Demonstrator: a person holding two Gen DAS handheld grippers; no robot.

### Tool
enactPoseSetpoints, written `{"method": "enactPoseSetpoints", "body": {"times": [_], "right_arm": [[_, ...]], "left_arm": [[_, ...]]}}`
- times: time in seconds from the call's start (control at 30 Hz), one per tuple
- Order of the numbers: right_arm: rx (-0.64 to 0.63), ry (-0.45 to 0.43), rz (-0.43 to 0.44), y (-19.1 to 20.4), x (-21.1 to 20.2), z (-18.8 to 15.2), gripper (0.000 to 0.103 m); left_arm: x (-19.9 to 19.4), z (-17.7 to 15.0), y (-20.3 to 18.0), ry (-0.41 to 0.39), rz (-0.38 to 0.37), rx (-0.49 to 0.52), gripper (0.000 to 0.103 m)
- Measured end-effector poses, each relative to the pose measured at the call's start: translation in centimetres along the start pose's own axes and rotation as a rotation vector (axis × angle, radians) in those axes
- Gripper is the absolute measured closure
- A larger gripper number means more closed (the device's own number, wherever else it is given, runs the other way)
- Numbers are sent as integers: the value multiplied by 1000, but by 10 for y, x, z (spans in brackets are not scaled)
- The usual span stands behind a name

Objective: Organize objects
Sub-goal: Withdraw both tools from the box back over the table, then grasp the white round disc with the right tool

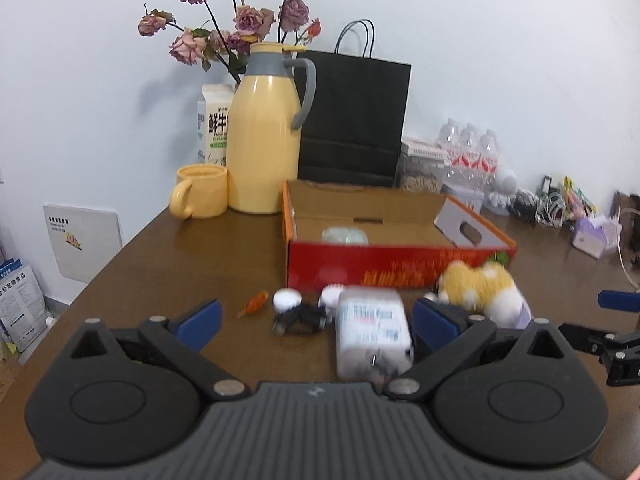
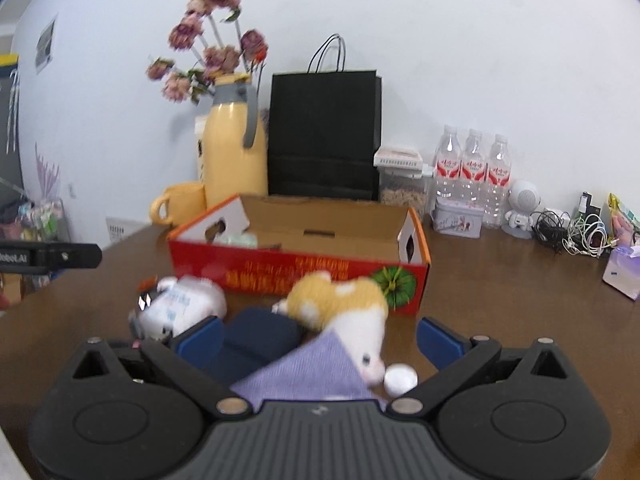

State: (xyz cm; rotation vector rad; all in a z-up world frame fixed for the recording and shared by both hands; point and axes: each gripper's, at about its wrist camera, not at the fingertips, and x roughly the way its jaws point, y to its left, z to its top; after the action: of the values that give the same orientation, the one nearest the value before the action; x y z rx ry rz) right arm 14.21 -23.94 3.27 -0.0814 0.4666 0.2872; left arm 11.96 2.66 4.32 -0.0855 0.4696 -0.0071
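the left gripper (image 1: 316,320) is spread wide with nothing held, and a white packet (image 1: 372,334) lies between its fingers. the right gripper (image 2: 318,340) is wide apart too, over a yellow plush toy (image 2: 340,300) (blurry) just in front of the red box (image 2: 304,276). behind the box stand a yellow jug (image 1: 264,136) and a black bag (image 1: 352,120).

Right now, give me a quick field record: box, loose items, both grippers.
box: red box, open top, pale item inside
pack: white pack on table, between left gripper jaws, untouched
plush: yellow-white plush in front of box, between right gripper jaws
small items: black clip, orange piece
jaws: both open
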Motion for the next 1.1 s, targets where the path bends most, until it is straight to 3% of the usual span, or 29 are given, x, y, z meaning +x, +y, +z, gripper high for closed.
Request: {"method": "enactPoseSetpoints", "body": {"times": [0.53, 0.77, 1.0, 1.1], "right_arm": [[-19, 95, 29, 29, -23, -60, 2], [-83, 93, 70, 52, -17, -64, 45], [-131, 137, 93, 64, 3, -69, 53], [-132, 161, 102, 64, 10, -71, 64]], "left_arm": [[-22, -59, 3, 86, -26, -2, 0], [-20, -61, 1, 91, -33, 1, 0], [-18, -63, 5, 101, -25, -10, 0], [-17, -63, 6, 103, -25, -12, 0]]}}
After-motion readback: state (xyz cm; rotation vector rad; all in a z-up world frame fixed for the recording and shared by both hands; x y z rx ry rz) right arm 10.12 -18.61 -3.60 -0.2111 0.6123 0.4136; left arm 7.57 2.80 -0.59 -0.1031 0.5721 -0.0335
